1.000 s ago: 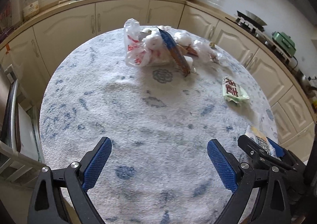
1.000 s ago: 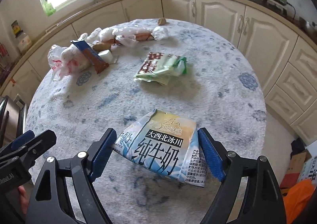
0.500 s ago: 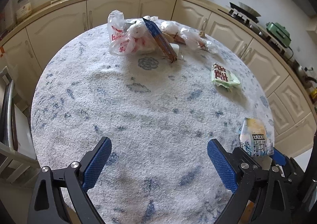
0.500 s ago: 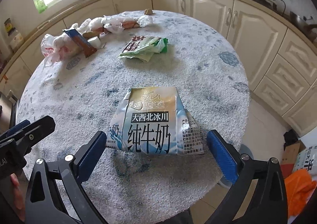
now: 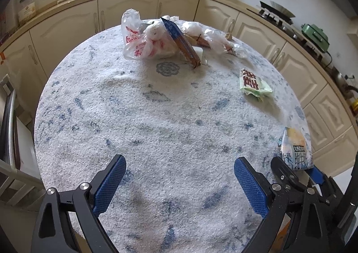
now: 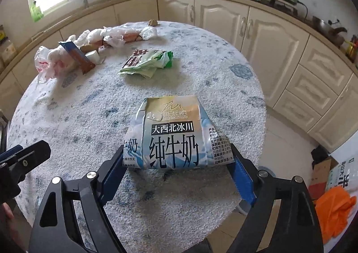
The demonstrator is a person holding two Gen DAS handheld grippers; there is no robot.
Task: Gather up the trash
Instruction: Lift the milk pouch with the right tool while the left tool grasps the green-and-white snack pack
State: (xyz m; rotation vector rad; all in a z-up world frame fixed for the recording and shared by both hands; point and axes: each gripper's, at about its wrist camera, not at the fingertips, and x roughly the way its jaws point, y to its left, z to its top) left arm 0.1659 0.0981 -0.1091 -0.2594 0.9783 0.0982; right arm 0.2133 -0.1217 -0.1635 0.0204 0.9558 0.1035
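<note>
A crushed blue-and-white milk carton stands between the pads of my right gripper at the near right edge of the round table. The jaws are closing, and both blue pads touch the carton's lower sides. In the left wrist view the same carton rises from the right gripper. My left gripper hangs open over the near part of the table with nothing between its fingers. A green snack wrapper lies mid-table.
At the far side lies a heap of plastic bags, a blue-and-brown box and other scraps. Cream cabinets ring the table. An orange cloth and a cardboard box lie on the floor at the right.
A second ago the right gripper held the carton. Half a second ago its jaws stood wide with the carton resting free on the table. Now they have come back in against it. The left gripper barely moved.
</note>
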